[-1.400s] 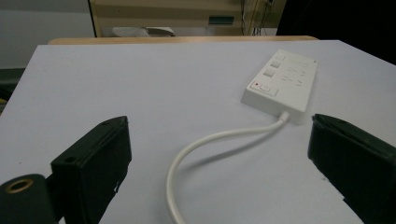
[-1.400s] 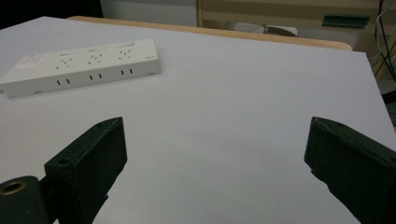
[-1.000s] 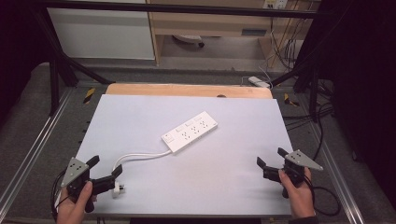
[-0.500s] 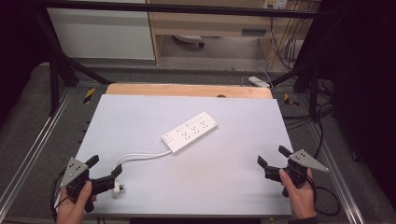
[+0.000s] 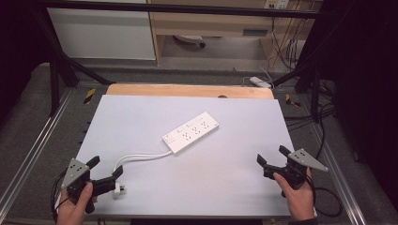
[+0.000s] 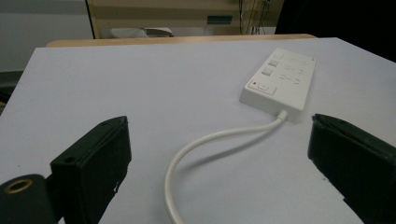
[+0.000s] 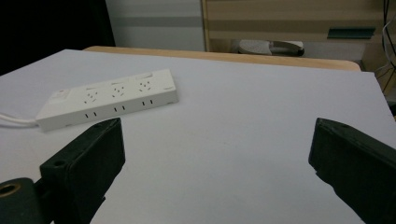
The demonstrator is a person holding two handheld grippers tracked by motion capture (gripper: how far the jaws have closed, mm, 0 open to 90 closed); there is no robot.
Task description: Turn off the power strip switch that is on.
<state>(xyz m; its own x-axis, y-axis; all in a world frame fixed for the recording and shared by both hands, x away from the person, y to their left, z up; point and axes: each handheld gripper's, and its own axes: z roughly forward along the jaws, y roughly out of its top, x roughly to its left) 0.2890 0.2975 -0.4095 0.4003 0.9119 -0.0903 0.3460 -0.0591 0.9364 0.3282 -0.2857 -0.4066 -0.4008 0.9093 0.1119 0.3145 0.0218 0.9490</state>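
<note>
The power strip (image 5: 191, 132) lies near the middle of the tabletop (image 5: 141, 112), its cord (image 5: 141, 156) curling to seven o'clock so the plug (image 5: 118, 189) rests just beside the left gripper (image 5: 107, 172), jaws apart, ready for a pickup, while the right gripper (image 5: 272, 157) waits open-jawed at four o'clock.

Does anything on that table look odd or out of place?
Nothing looks damaged. The white power strip lies askew across the table, and its cable curls to a loose plug near the left gripper.
</note>
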